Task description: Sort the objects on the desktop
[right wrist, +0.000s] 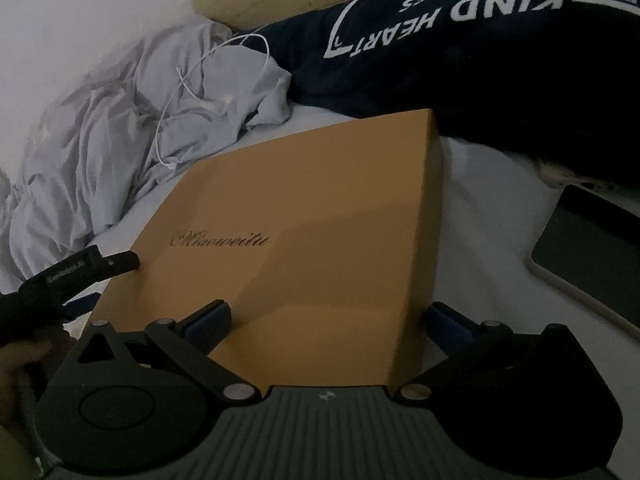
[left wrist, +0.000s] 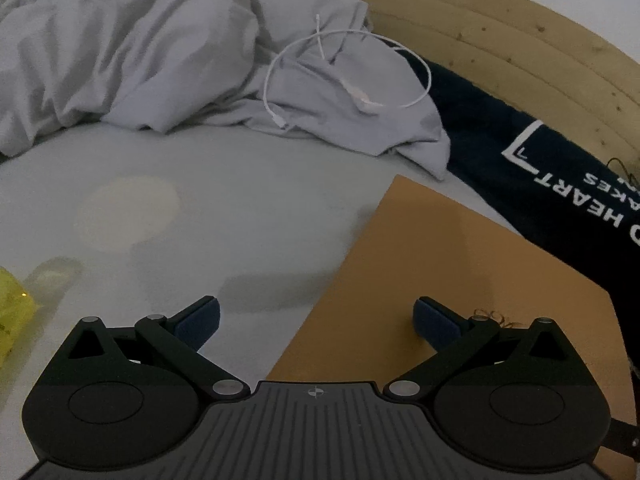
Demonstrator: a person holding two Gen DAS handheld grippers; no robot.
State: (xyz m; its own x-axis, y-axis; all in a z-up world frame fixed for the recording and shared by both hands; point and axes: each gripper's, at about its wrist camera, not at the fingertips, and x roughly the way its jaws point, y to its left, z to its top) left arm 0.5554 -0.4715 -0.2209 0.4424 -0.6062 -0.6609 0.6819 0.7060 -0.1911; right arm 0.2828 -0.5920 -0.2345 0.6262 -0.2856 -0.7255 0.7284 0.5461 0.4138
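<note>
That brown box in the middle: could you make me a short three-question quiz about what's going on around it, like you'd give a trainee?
1. True or false: the right gripper is open, with one finger on each side of the brown box.
2. What does the white cable lie on?
A. the brown box
B. the crumpled grey cloth
C. the dark garment with white lettering
3. Fill in: the left gripper is ____, with one fingertip over the box's corner and the other over the pale surface.

Key: 1 true; 2 B; 3 open.
</note>
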